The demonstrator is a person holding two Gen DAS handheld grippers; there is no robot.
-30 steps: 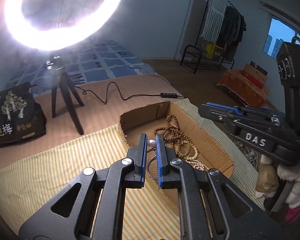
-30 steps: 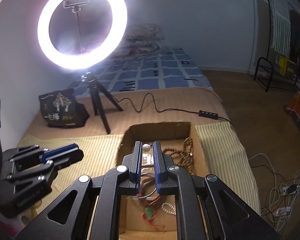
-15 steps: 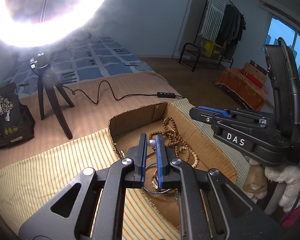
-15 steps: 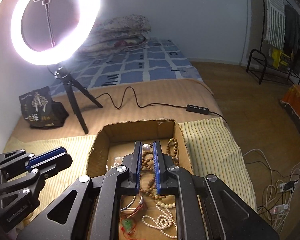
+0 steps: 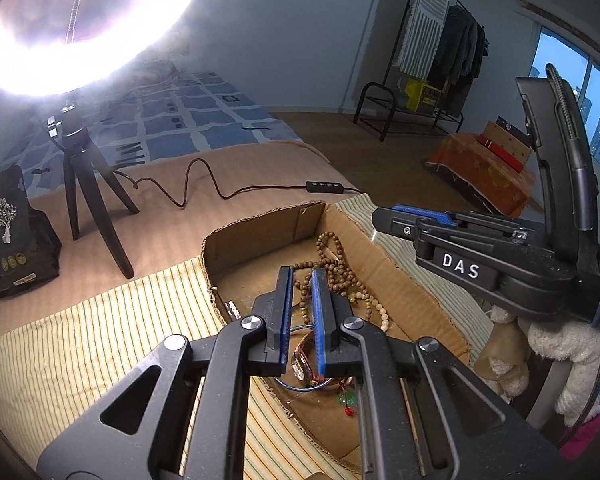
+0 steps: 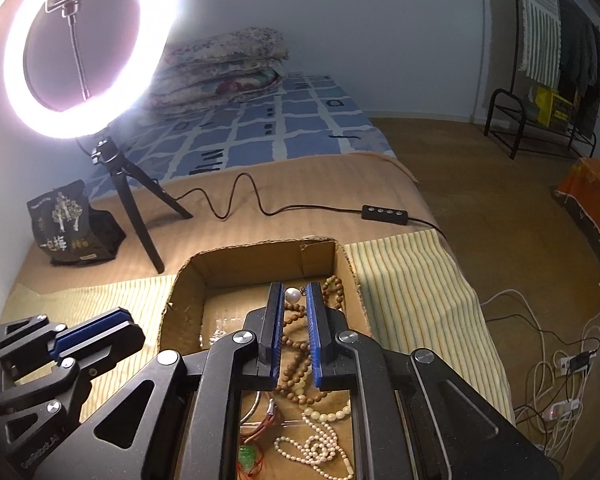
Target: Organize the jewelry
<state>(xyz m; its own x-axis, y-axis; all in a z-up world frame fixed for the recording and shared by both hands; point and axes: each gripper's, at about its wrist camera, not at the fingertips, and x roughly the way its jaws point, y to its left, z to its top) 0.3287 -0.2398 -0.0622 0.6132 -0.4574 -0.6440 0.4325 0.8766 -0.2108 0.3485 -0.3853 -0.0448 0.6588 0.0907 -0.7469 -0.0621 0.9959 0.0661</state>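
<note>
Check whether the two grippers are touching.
Apart. The left wrist view shows box wall and beads between the left gripper, whose jaws have just been opening with nothing gripped, and the right gripper.

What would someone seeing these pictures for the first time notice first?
The glaring ring light on its small tripod, standing on the bed at upper left, grabs the eye first. Next comes the open cardboard box on the striped yellow cloth, holding a tangle of brown bead strands, a white pearl necklace and a single large pearl seen between the right tool's fingers.
</note>
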